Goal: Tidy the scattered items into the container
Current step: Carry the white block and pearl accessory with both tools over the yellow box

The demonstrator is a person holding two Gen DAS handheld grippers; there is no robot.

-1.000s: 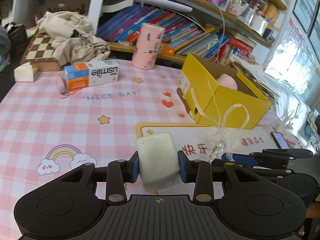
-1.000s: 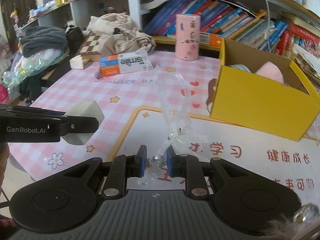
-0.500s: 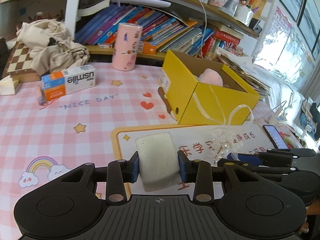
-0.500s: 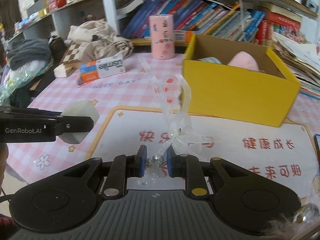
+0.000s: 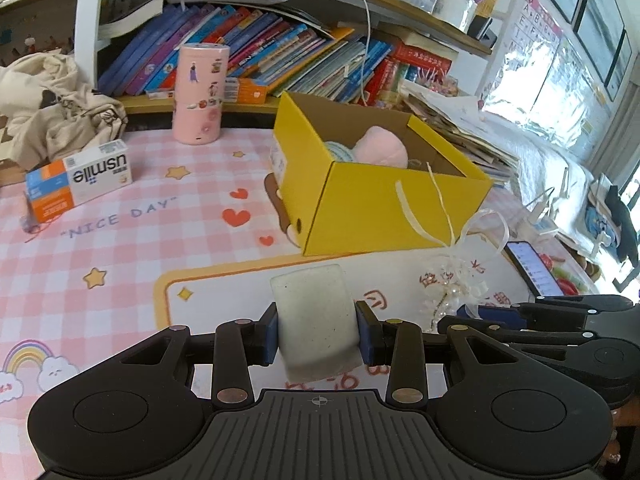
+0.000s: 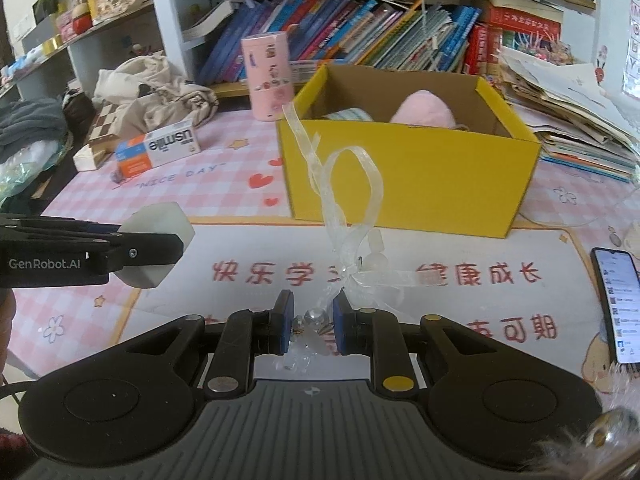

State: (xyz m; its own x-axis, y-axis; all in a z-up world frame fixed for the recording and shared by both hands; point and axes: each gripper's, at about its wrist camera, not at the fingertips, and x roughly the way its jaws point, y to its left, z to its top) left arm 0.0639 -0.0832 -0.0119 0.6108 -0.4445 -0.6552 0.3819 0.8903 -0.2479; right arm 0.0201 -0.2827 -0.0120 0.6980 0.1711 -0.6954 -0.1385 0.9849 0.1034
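My left gripper [image 5: 316, 334] is shut on a pale grey speckled block [image 5: 314, 320], held above the white mat short of the yellow box [image 5: 384, 204]. The same block [image 6: 158, 250] shows at the left of the right wrist view, in the left gripper [image 6: 120, 248]. My right gripper [image 6: 308, 326] is shut on a clear beaded ribbon ornament [image 6: 352, 216], whose ribbon loops stand up in front of the box [image 6: 408, 184]. From the left wrist view the ornament [image 5: 452, 284] and right gripper [image 5: 476, 314] sit low right. Inside the box lie a pink plush [image 6: 424, 110] and a light blue item.
A usmile carton [image 5: 78, 180] and a pink cylinder [image 5: 200, 94] stand on the pink checked tablecloth [image 5: 120, 248] toward the back left. A phone [image 6: 618, 304] lies at the right on the mat. Bookshelves, crumpled cloth and a chessboard line the back.
Both grippers have moved toward the yellow box, which now looks larger and more central. The block and the ribbon ornament stay held as before.
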